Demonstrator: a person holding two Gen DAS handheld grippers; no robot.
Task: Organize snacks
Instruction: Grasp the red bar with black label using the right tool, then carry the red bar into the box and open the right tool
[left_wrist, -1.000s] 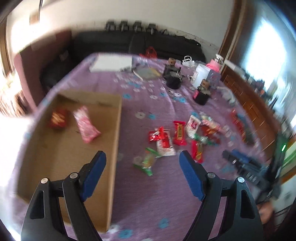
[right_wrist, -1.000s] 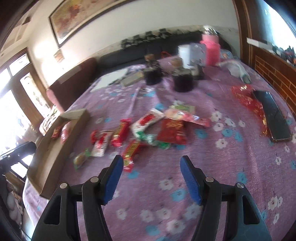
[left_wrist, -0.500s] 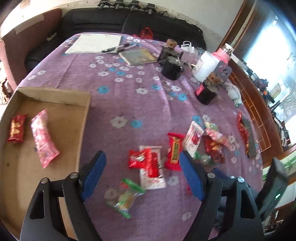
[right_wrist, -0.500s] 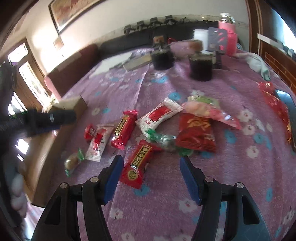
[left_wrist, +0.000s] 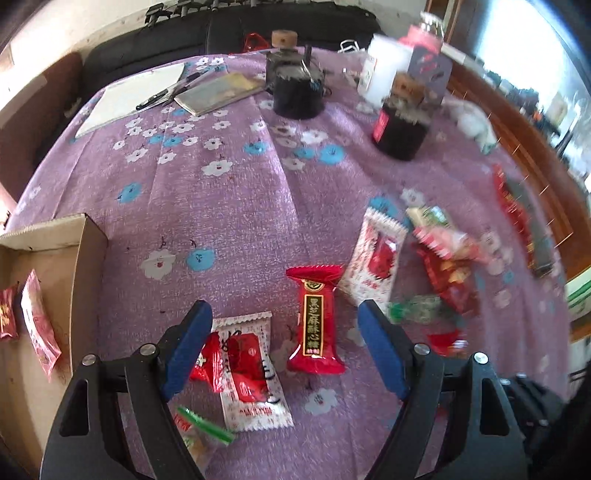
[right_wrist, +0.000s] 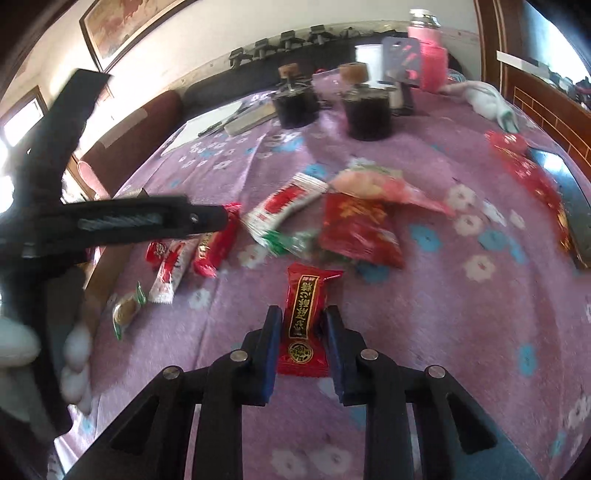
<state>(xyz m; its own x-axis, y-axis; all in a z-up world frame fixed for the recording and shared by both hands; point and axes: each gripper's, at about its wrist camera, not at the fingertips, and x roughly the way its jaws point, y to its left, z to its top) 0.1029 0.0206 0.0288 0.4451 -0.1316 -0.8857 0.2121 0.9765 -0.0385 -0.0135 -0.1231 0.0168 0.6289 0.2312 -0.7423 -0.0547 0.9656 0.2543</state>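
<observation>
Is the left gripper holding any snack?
No, the left gripper is open above the snacks on the tablecloth, pads touching nothing.

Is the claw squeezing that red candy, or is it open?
Shut. The right gripper has both blue pads pressed against the sides of the red candy bar.

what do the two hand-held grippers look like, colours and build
Both match: the left hand-held gripper and right hand-held gripper have black angular plastic frames with triangular cut-outs, round silver pivot bolts, and blue pads lining the inner faces of the fingers. Seen side-on in the right wrist view, the left one shows a long black body with a slotted section. The hand carrying it wears a white glove.
</observation>
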